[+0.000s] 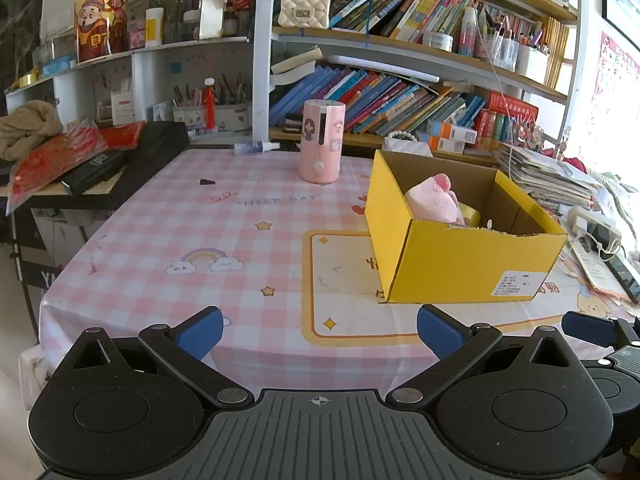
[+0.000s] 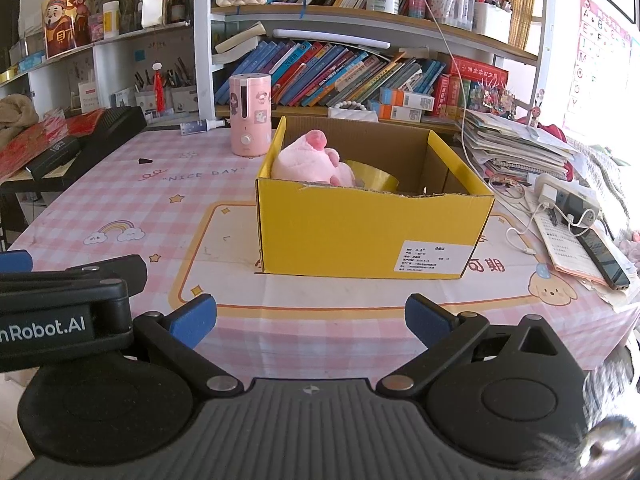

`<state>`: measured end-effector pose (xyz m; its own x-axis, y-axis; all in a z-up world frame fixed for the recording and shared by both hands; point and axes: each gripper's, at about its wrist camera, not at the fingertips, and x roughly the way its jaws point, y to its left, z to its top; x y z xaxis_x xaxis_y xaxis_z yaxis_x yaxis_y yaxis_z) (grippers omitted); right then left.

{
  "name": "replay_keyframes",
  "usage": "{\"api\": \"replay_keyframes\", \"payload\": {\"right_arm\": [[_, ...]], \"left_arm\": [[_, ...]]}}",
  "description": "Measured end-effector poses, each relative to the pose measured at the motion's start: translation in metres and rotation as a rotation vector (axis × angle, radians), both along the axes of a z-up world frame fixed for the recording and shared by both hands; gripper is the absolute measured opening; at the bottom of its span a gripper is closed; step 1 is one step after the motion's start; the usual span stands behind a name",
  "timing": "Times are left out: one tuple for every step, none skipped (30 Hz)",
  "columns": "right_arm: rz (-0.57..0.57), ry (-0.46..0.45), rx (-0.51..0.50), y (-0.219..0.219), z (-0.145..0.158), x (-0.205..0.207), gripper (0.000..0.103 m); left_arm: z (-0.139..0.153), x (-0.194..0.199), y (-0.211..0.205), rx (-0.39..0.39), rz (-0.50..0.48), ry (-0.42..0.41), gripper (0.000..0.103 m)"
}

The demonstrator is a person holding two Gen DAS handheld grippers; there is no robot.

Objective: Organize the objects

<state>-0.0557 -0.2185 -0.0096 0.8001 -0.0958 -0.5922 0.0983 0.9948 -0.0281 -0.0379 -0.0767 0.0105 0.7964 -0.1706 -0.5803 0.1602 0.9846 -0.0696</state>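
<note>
A yellow cardboard box stands open on the pink checked tablecloth. Inside lie a pink plush pig and a yellow tape roll. A pink cylindrical humidifier stands upright behind the box, to its left. A small spray bottle lies at the table's far edge. My left gripper is open and empty over the near table edge. My right gripper is open and empty in front of the box.
A small black wedge lies on the cloth. Black boxes and red packets sit on a side stand at left. Stacked papers, a power strip and a phone crowd the right. Bookshelves stand behind.
</note>
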Motion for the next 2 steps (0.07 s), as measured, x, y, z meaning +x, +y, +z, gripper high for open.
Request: {"api": "replay_keyframes", "payload": {"right_arm": [[0.000,-0.001,0.001,-0.0001,0.0003,-0.0003,0.102],[0.000,-0.001,0.001,-0.0002,0.0001,-0.0009,0.102]], "left_arm": [[0.0004,-0.0001,0.0003,-0.001,0.000,0.000,0.103],[0.0009,-0.0007,0.0006,0.000,0.001,-0.004,0.103]]}}
